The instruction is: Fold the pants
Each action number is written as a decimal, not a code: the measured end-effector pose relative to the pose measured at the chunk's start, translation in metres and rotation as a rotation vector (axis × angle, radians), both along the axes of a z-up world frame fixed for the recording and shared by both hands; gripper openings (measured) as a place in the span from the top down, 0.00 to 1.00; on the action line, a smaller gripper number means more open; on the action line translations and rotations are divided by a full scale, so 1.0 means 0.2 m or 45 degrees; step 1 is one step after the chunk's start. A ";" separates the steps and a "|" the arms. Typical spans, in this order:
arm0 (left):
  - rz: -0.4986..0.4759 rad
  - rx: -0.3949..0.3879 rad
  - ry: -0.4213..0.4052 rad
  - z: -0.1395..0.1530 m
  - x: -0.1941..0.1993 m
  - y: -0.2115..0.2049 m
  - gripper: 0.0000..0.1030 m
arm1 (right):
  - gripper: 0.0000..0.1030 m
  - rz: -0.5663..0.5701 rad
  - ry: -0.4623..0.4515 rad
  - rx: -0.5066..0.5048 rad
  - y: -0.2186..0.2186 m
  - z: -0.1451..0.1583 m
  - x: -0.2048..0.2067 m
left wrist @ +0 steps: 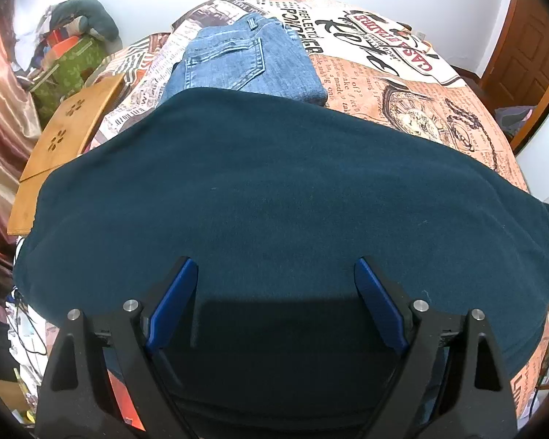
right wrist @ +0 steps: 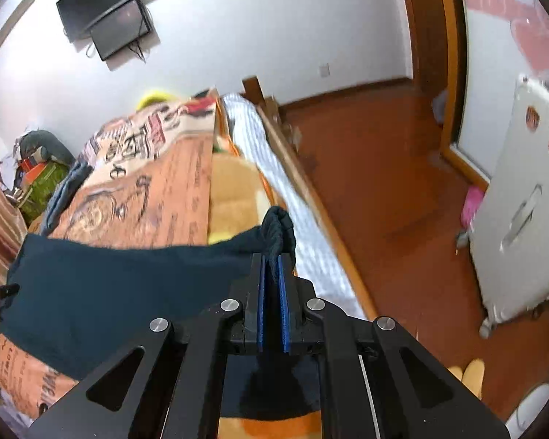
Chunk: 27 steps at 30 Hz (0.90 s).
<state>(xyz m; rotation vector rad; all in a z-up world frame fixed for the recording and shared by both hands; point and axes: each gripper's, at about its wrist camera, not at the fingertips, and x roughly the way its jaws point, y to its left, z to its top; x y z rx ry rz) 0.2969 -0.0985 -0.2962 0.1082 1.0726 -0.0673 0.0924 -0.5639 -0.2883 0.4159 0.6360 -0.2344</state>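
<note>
Dark teal pants (left wrist: 274, 190) lie spread across the bed, filling most of the left wrist view. My left gripper (left wrist: 274, 267) hovers over their near part with its blue pads wide apart and nothing pinched between them. In the right wrist view the same teal pants (right wrist: 109, 278) stretch toward the bed's edge. My right gripper (right wrist: 273, 256) is shut on a bunched end of the fabric (right wrist: 279, 228), which sticks out beyond the pads. Folded blue jeans (left wrist: 245, 62) rest farther back on the bed.
The bed carries a newspaper-print cover (left wrist: 402, 73). A wooden board (left wrist: 66, 128) lies at its left side, beside a green bag (left wrist: 69, 66) and clutter. To the right of the bed are the red-brown floor (right wrist: 384, 183), a door frame (right wrist: 450, 73) and a white appliance (right wrist: 523, 197).
</note>
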 end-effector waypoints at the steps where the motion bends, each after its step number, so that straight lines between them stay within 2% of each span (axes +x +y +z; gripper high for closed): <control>1: 0.000 0.002 -0.001 0.00 0.00 0.00 0.14 | 0.94 -0.011 0.010 -0.013 -0.01 -0.01 0.02; 5: -0.005 0.012 -0.003 0.01 0.00 -0.01 0.14 | 0.91 -0.031 0.131 0.049 -0.05 -0.13 0.12; 7: -0.010 0.032 -0.010 0.02 -0.01 -0.01 0.14 | 0.90 -0.020 0.255 0.126 -0.08 -0.25 0.17; 9: -0.014 0.049 -0.035 0.06 -0.03 0.01 0.14 | 0.89 -0.019 0.320 0.206 -0.10 -0.31 0.17; 13: 0.020 0.046 -0.106 0.19 -0.06 0.11 0.14 | 0.87 -0.041 0.286 0.186 -0.09 -0.22 0.08; 16: 0.051 -0.003 -0.151 0.28 -0.09 0.22 0.14 | 0.86 -0.048 0.227 0.112 -0.05 -0.08 0.02; 18: 0.055 -0.024 -0.170 0.33 -0.13 0.28 0.14 | 0.80 -0.024 0.178 0.080 0.00 0.02 -0.01; 20: 0.052 -0.039 -0.169 0.35 -0.16 0.32 0.14 | 0.69 0.006 0.121 0.044 0.07 0.11 -0.04; 22: 0.037 -0.049 -0.147 0.34 -0.19 0.35 0.14 | 0.67 0.050 0.069 0.021 0.17 0.17 -0.06; 27: -0.080 -0.018 -0.099 0.27 -0.32 0.34 0.14 | 0.67 0.192 0.031 0.031 0.42 0.22 -0.02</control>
